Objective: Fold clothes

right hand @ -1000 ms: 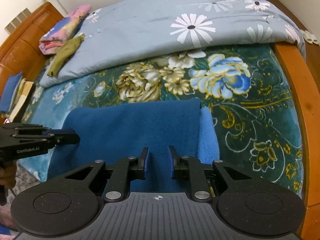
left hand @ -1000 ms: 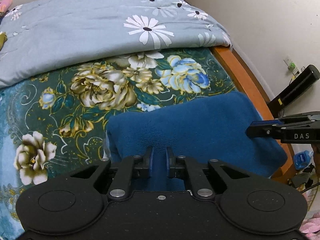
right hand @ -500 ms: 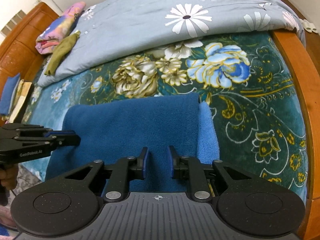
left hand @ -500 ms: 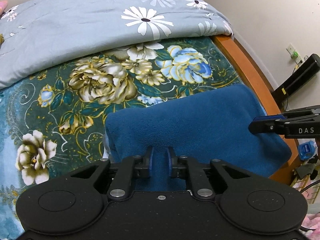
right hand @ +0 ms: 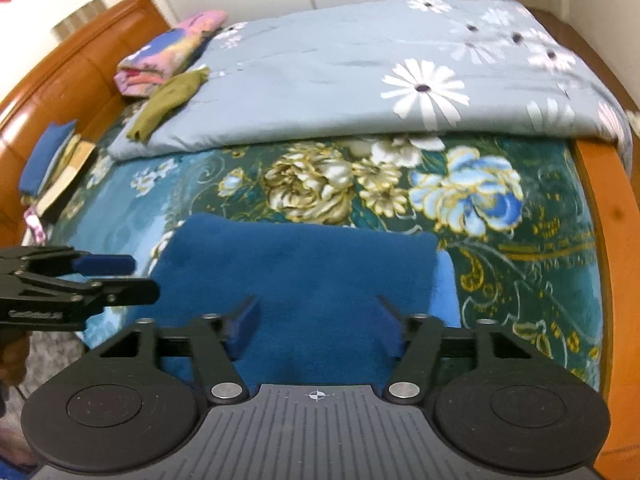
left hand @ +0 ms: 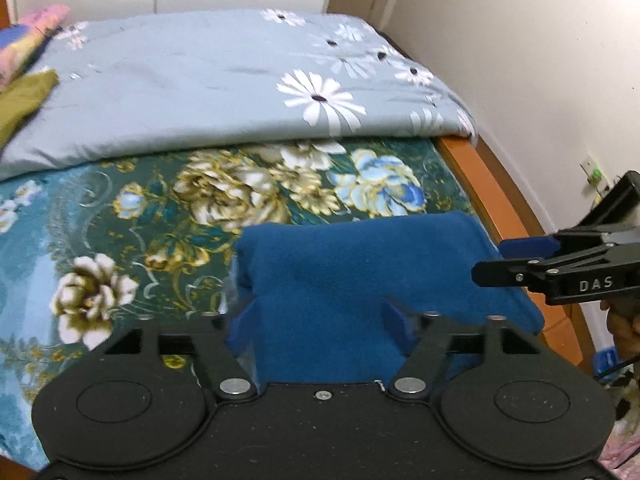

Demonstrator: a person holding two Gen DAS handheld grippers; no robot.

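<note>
While lying folded on the floral bedspread (right hand: 520, 264) near the bed's front edge, blue fleece garment (left hand: 360, 272) wants a clean release: lift straight away, snagging no pile. Long axis across both views, fold edge toward the grey quilt (left hand: 224, 80). Left gripper (left hand: 320, 322) and right gripper (right hand: 318, 316) just opened, fingers spread, pinching nothing.

White letters "DAS" stand on the black side of the right hand-held gripper (left hand: 524, 258); the print on the left hand-held gripper (right hand: 116, 276) is too blurred to read.
</note>
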